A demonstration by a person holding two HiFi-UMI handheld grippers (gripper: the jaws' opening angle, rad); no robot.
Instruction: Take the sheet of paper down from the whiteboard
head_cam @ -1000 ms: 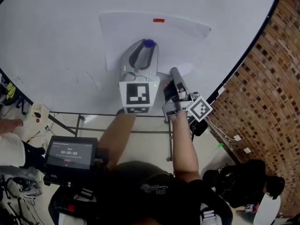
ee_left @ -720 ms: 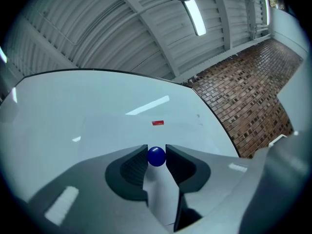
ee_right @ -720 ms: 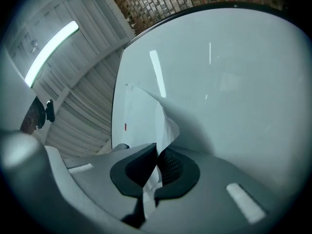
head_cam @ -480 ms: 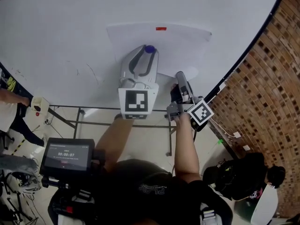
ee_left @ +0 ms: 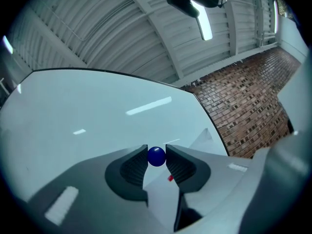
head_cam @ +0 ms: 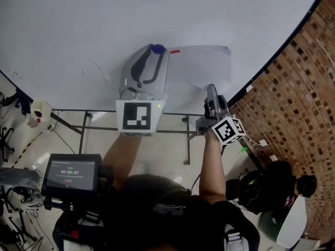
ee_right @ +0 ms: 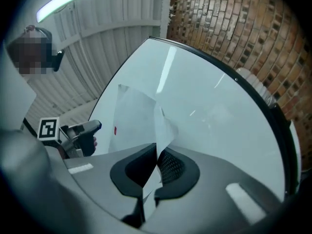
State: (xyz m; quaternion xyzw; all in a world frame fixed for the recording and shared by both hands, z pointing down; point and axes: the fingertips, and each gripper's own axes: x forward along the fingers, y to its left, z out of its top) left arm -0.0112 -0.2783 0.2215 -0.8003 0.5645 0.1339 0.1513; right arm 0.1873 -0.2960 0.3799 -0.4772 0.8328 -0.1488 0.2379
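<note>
The sheet of paper (head_cam: 201, 67) lies against the whiteboard (head_cam: 78, 25), with its long axis running left to right in the head view. The right gripper (ee_right: 157, 162) has its jaws closed on the sheet's lower edge. The left gripper (head_cam: 155, 53) clamps a blue ball magnet (ee_left: 156, 156) at the sheet's upper left. A second ago the sheet spread wider and flatter.

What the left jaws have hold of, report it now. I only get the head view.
Observer: The left gripper is shut on a blue ball, pinched between its pad tips.
Operator: Now the right one. Give me its grip.
Observer: The right gripper is shut on the sheet of paper; a creased part of the sheet runs down between both pads.
</note>
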